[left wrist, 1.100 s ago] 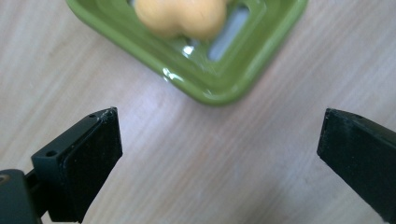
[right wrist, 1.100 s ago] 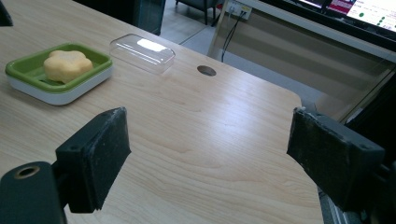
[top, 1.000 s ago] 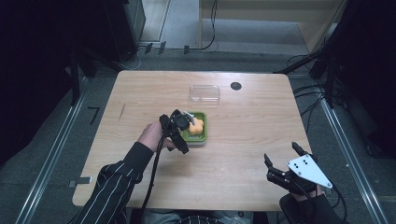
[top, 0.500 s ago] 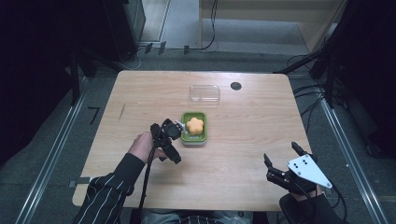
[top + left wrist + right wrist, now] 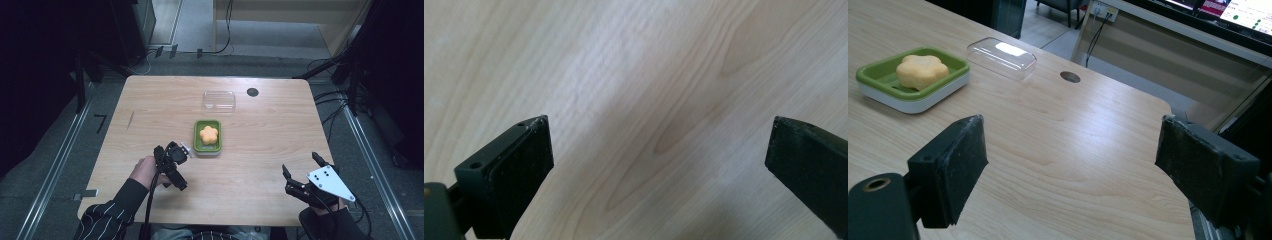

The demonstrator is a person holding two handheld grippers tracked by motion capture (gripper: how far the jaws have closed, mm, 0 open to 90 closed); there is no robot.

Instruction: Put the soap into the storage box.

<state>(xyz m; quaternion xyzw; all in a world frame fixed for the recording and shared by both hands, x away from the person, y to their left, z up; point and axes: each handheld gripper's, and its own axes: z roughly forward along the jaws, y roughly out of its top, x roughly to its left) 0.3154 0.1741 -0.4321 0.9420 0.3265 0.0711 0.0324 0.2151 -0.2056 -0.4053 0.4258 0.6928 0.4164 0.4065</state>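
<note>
Pale wooden bench (image 5: 260, 150) carries everything, and I work over its near half. At its middle sits the green rectangular plastic dish on its white base (image 5: 207, 137), and the orange flower-shaped soap (image 5: 208, 133) already lies in it, so I judge the placing done. Beyond the dish lies the clear plastic lid (image 5: 219, 99), well apart from it; closing looks left to do. My left hand-held gripper (image 5: 172, 161) hangs just beside the dish, jaws wide apart, empty. My right hand-held gripper (image 5: 302, 175) waits near the front edge, equally spread, holding nothing.
</note>
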